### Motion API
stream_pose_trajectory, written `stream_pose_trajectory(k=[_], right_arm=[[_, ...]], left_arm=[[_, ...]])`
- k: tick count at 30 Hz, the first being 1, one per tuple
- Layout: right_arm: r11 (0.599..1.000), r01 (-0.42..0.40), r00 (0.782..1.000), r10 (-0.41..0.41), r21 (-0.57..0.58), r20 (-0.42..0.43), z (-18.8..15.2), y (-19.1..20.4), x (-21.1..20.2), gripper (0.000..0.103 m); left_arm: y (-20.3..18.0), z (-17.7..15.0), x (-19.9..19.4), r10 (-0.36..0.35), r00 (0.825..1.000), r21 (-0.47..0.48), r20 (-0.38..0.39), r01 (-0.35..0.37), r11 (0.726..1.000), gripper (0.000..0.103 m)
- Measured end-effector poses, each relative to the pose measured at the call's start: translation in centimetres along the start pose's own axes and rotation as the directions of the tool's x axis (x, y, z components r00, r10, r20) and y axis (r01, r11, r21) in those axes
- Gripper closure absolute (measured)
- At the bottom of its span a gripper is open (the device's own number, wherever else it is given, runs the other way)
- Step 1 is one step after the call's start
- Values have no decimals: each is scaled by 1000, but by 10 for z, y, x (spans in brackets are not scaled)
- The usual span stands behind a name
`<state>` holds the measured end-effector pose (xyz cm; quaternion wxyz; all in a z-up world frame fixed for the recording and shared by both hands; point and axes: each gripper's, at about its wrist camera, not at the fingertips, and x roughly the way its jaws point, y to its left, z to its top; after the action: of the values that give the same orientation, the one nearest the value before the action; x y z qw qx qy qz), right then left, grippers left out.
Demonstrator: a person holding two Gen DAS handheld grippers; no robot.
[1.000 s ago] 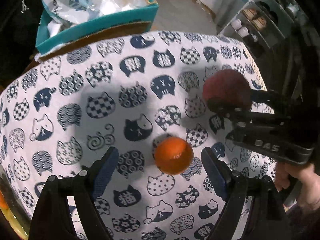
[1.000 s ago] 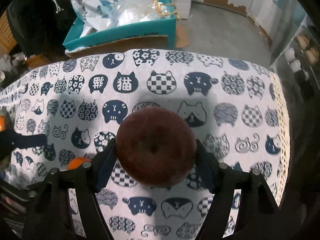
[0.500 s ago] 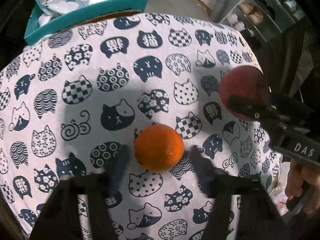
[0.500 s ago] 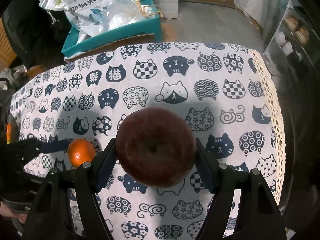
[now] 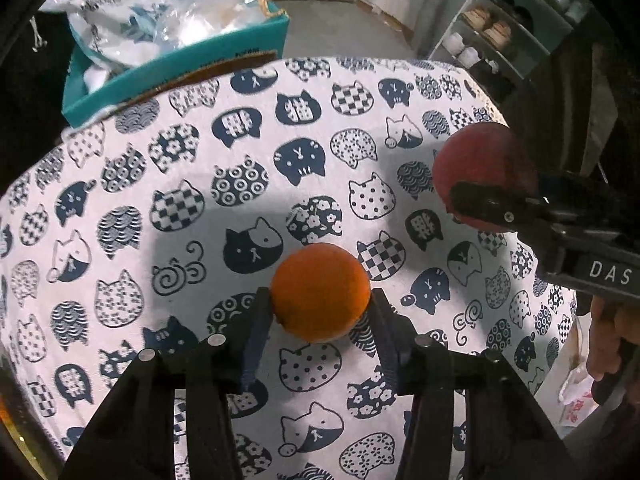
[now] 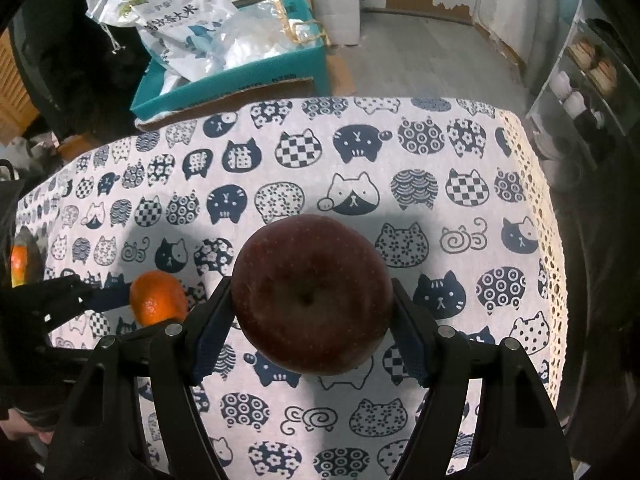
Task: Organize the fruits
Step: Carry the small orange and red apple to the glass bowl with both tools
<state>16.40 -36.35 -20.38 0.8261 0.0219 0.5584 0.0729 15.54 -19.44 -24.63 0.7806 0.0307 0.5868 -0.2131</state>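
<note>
My left gripper (image 5: pixel 320 300) is shut on a small orange (image 5: pixel 320 291), both pads touching its sides, just over the cat-print tablecloth (image 5: pixel 200 200). The orange also shows in the right wrist view (image 6: pixel 158 299), held by the left gripper's fingers (image 6: pixel 100 296). My right gripper (image 6: pixel 312 312) is shut on a dark red apple (image 6: pixel 312 294) and holds it above the cloth. In the left wrist view the apple (image 5: pixel 480 168) sits in the right gripper at the right, higher than the orange.
A teal box (image 6: pixel 240 76) with plastic bags stands behind the table's far edge. Shelves (image 5: pixel 500 32) stand at the far right. The cloth's lace edge (image 6: pixel 548 240) marks the table's right side. More orange fruit (image 6: pixel 18 264) shows at the far left edge.
My left gripper moved up to the orange and closed on it; it was open a second ago. The right gripper kept hold of the apple and lifted it a little away from the table.
</note>
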Motion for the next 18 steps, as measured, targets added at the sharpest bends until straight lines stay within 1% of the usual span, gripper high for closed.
stream_pose_trajectory(k=[7, 13, 18], right_arm=[[999, -13, 999, 15, -33, 47, 2, 18, -19, 30], [997, -44, 995, 50, -64, 87, 5, 40, -38, 30], [994, -70, 989, 80, -90, 121, 9, 59, -55, 30]], left_arm=[[6, -9, -29, 12, 999, 2, 45, -12, 1000, 54], [15, -14, -58, 21, 996, -24, 86, -19, 1000, 54], [24, -19, -89, 55, 989, -24, 135, -52, 998, 54]])
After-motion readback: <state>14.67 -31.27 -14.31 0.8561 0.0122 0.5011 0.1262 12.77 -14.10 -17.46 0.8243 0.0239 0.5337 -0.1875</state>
